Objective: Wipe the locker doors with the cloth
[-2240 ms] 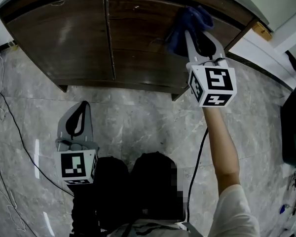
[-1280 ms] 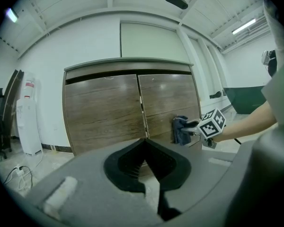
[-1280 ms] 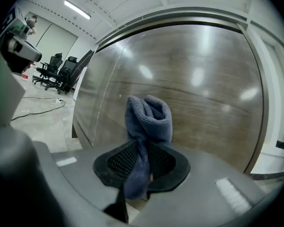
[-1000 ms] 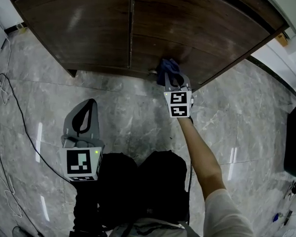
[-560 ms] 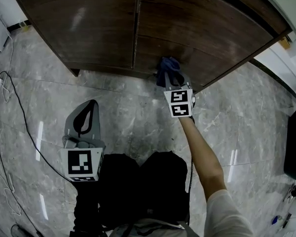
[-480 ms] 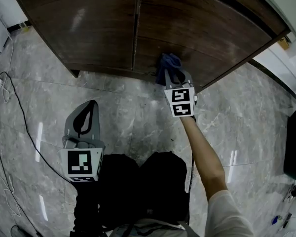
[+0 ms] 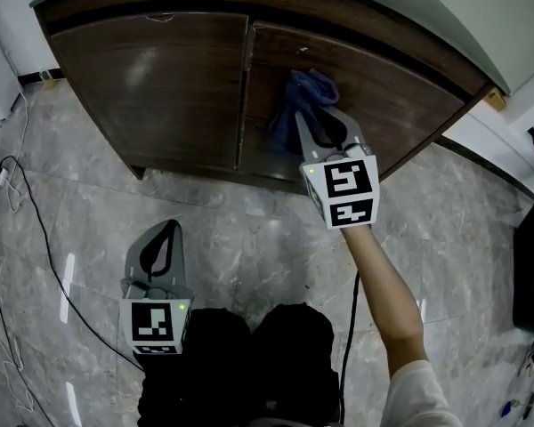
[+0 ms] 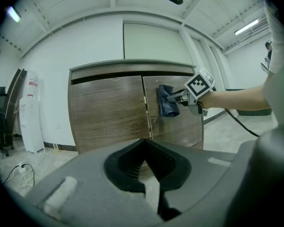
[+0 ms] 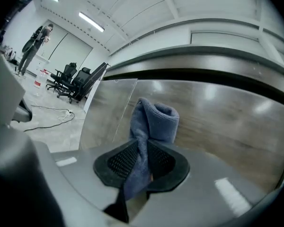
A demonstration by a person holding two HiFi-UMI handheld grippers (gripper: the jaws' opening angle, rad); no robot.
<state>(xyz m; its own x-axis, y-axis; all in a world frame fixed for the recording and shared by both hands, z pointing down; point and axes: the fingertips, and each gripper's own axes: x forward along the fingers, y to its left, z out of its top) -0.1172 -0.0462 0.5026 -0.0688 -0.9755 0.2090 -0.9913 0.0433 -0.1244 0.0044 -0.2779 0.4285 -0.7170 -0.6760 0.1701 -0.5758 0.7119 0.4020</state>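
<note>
A dark wooden locker has two doors, the left door [image 7: 160,78] and the right door [image 7: 374,87]. My right gripper [image 7: 313,116] is shut on a blue cloth [image 7: 295,105], which is pressed against the right door near the seam between the doors. In the right gripper view the blue cloth [image 9: 150,126] bulges out between the jaws in front of the right door [image 9: 217,122]. My left gripper [image 7: 163,244] hangs low over the floor, away from the locker, its jaw tips together and nothing between them. The left gripper view shows both doors [image 8: 109,112] and the cloth [image 8: 166,100].
The floor is grey marble tile [image 7: 249,229]. A black cable [image 7: 36,229] runs across it at the left. A white water dispenser [image 8: 31,112] stands left of the locker. A person [image 9: 33,44] and office chairs [image 9: 73,84] are far off to the left.
My right gripper has risen with the cloth from the bottom edge of the right door to its upper part. The left gripper has stayed in place.
</note>
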